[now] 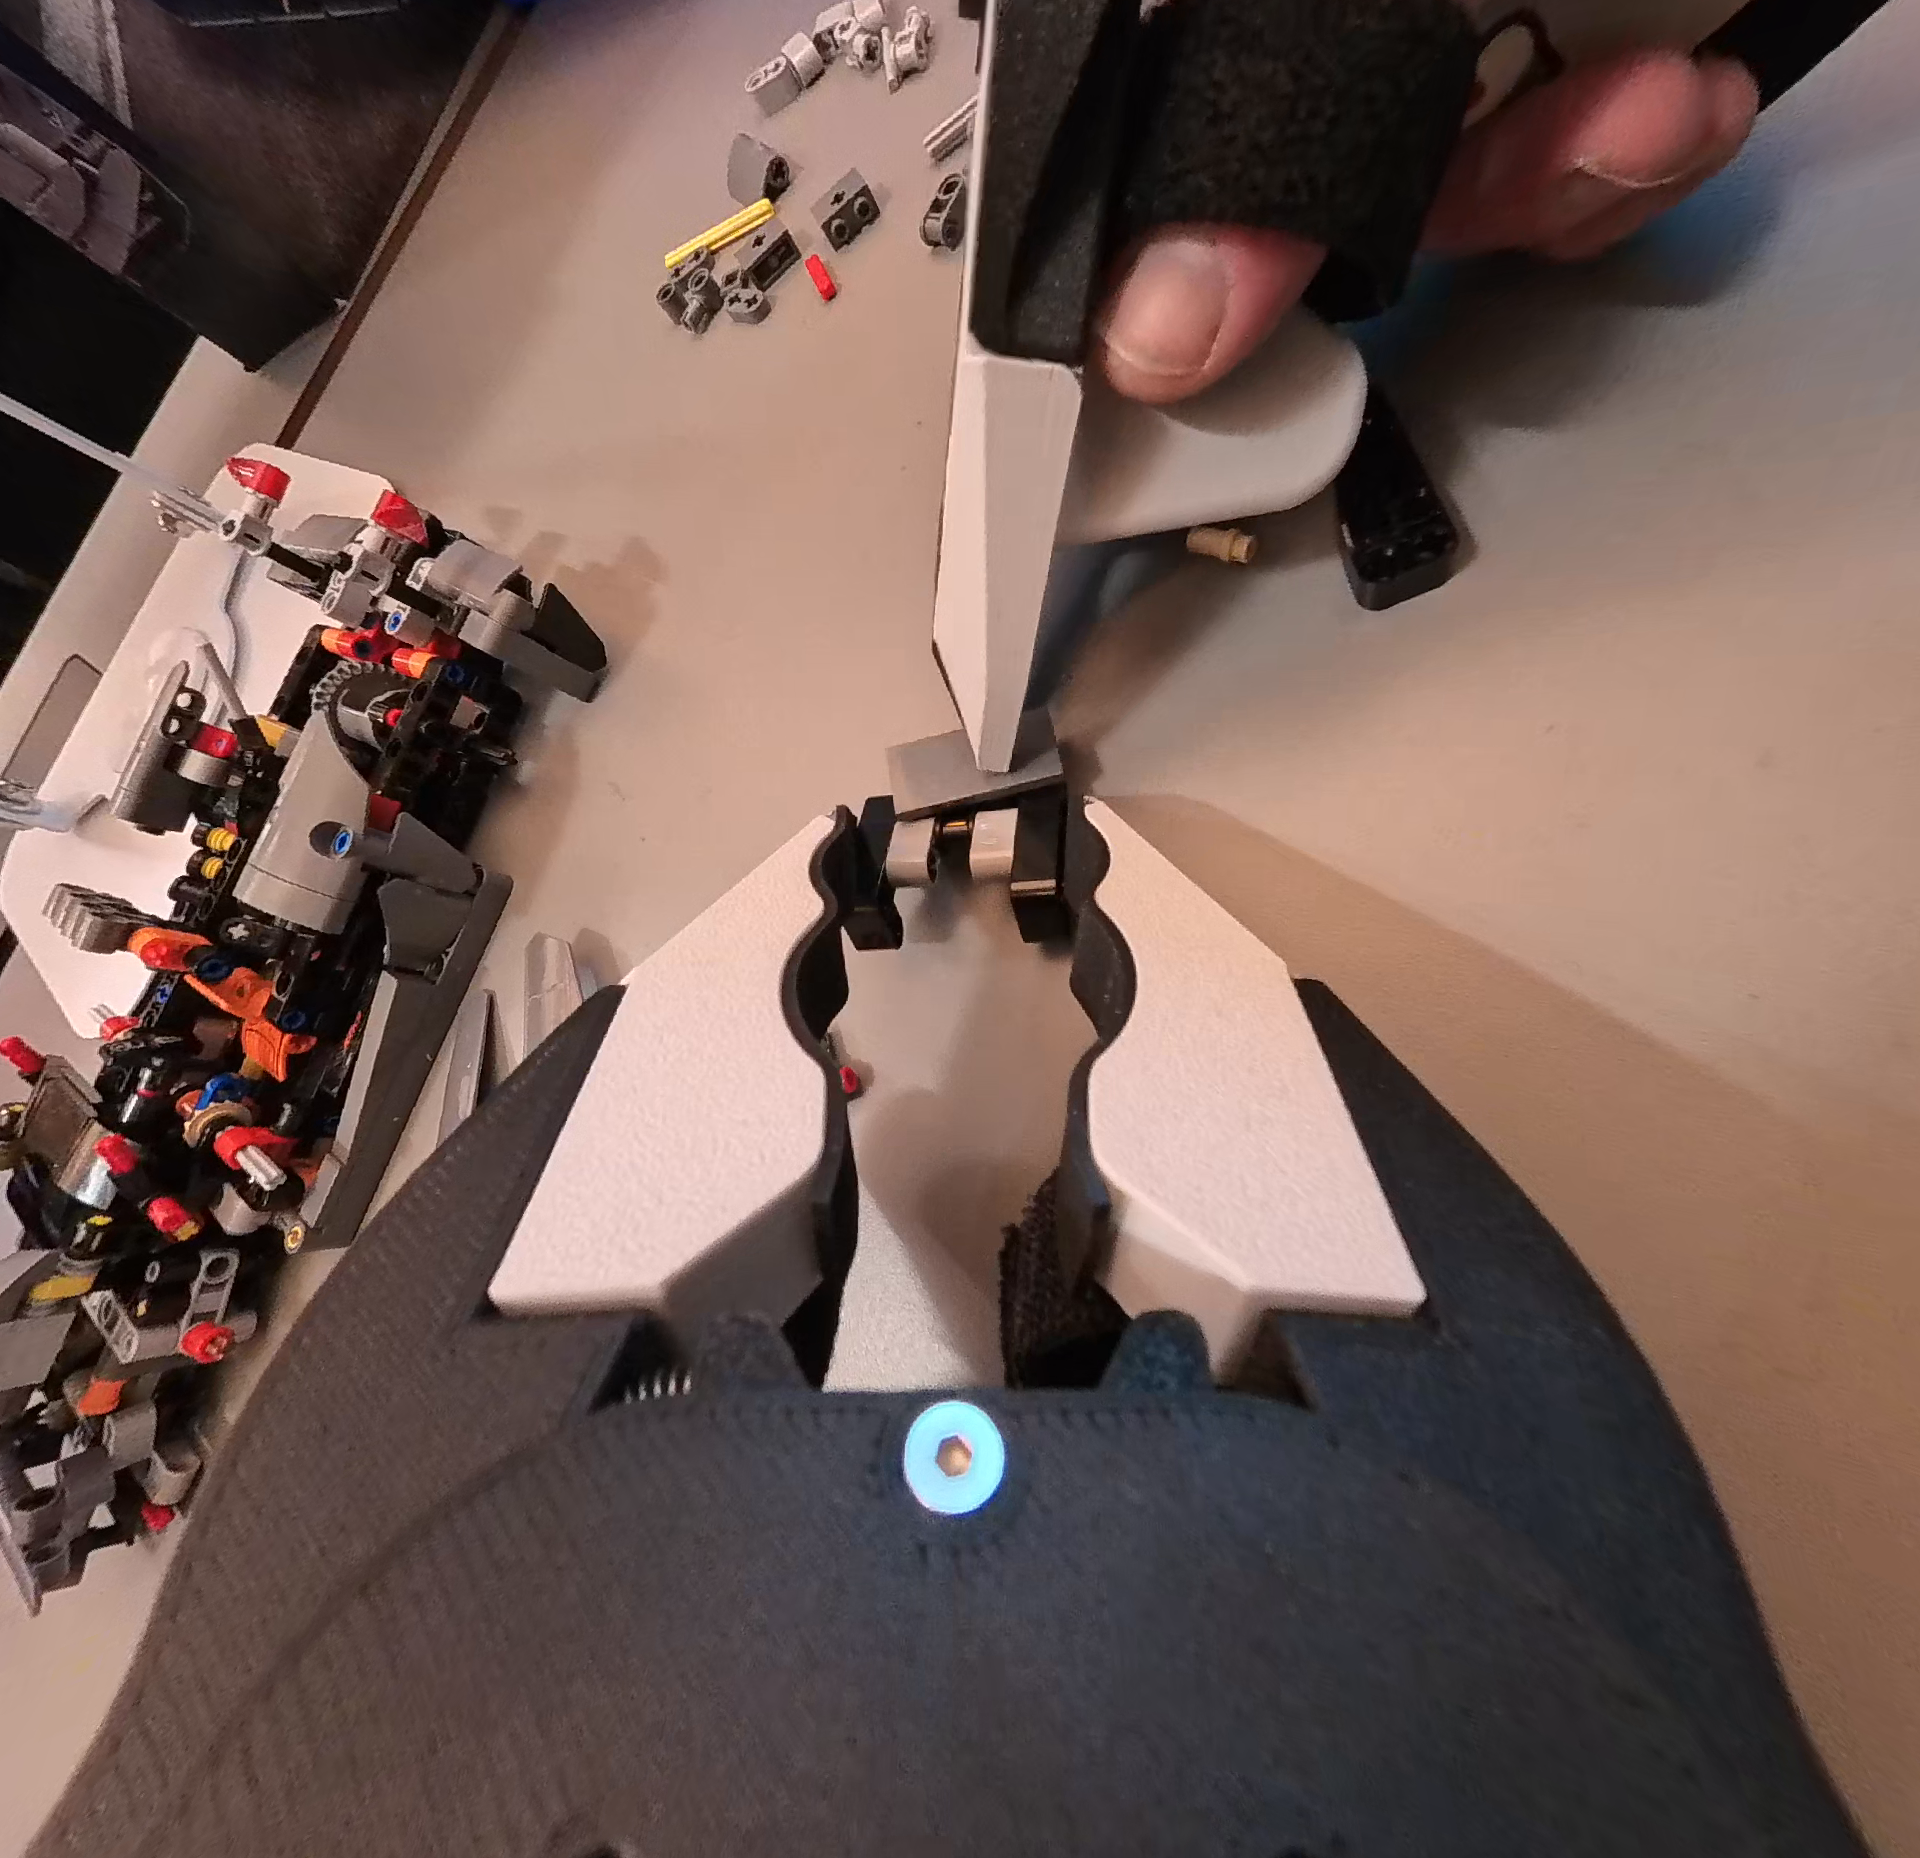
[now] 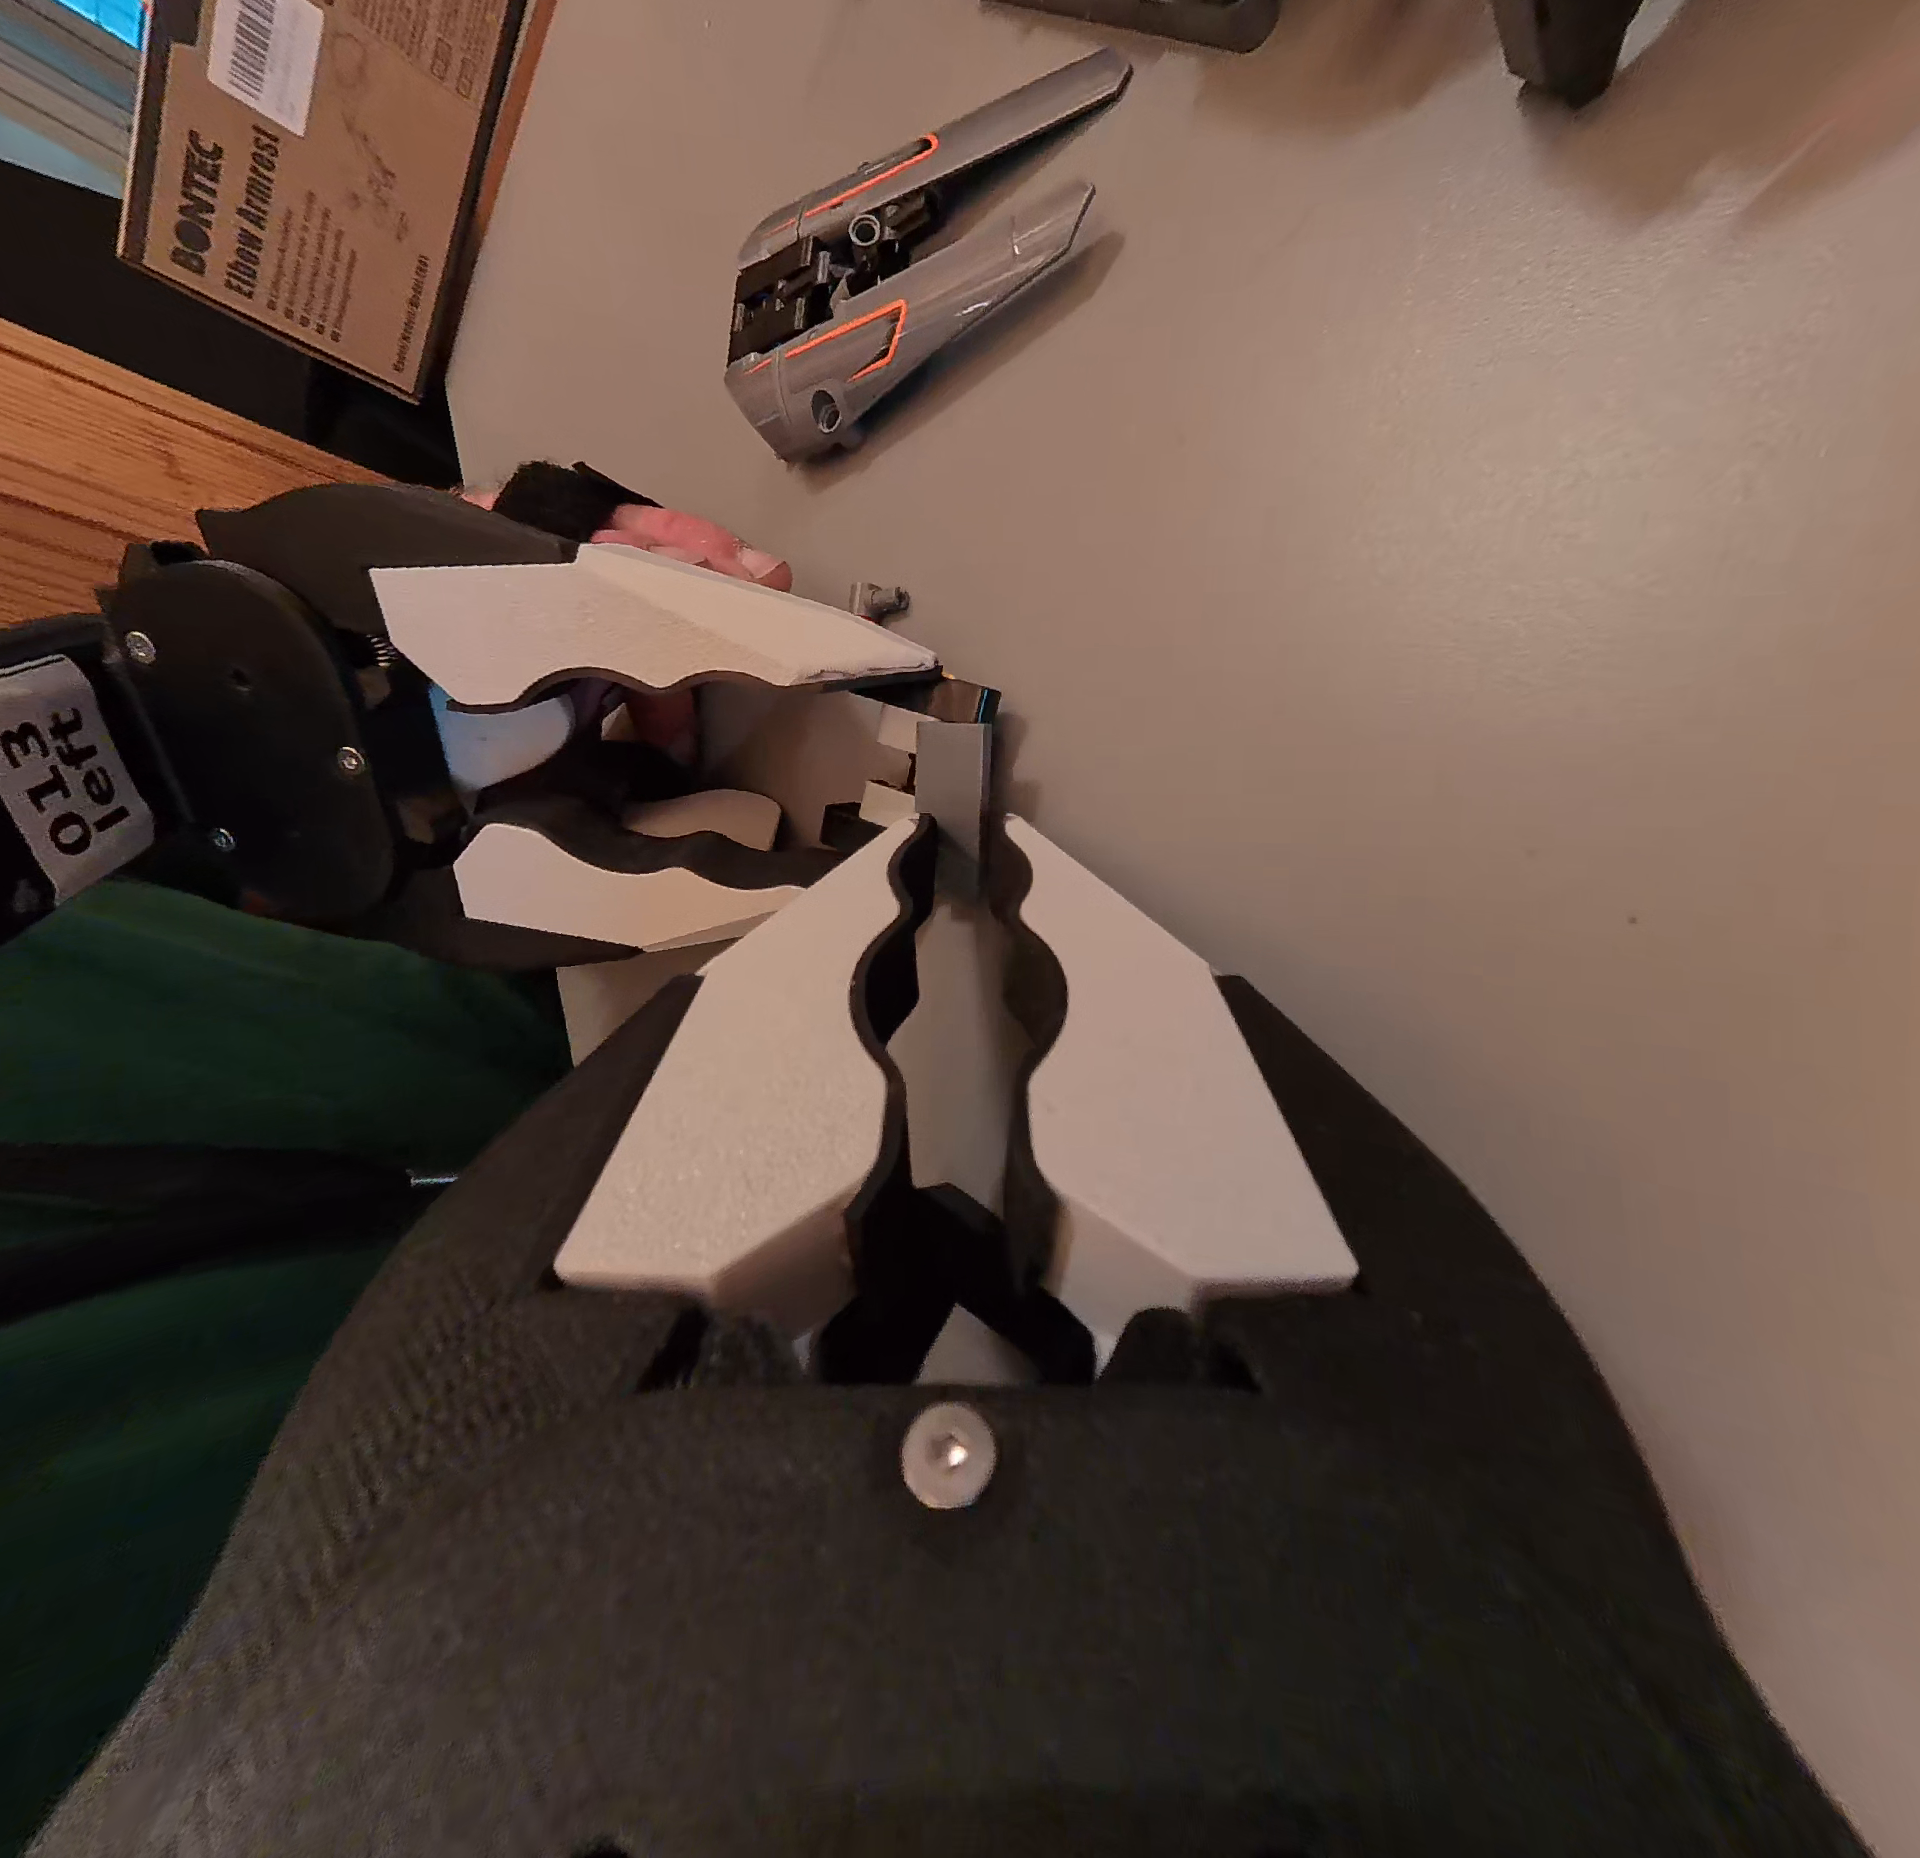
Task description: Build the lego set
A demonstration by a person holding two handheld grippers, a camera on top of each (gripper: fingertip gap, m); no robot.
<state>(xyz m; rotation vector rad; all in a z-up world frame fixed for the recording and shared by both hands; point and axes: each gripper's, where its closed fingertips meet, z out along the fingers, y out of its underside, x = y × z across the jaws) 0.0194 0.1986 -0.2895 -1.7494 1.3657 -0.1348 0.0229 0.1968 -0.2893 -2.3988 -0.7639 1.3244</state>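
Observation:
My left gripper [image 1: 961, 832] is shut on a small black and light-grey Lego sub-assembly [image 1: 956, 858], held just above the grey table [image 1: 1455, 977]. My right gripper [image 1: 1000, 754] comes down from above, shut on a flat dark-grey tile [image 1: 935, 774] whose edge touches the top of the sub-assembly. In the right wrist view, the right gripper [image 2: 963, 826] pinches the tile [image 2: 954, 780] upright. There the left gripper [image 2: 878, 769] reaches in from the left, gripping the sub-assembly [image 2: 961, 705]. A person's hand [image 1: 1351, 198] holds the right gripper.
A part-built Lego car [image 1: 260, 873] lies on a white sheet at left. Loose grey, yellow and red parts [image 1: 779, 229] lie at the back, with a black beam [image 1: 1397, 530] and a tan pin [image 1: 1226, 546]. A grey-and-orange body section [image 2: 883, 291] and a cardboard box [image 2: 312, 146] are in the right wrist view. My left and right fingertips are right by each other.

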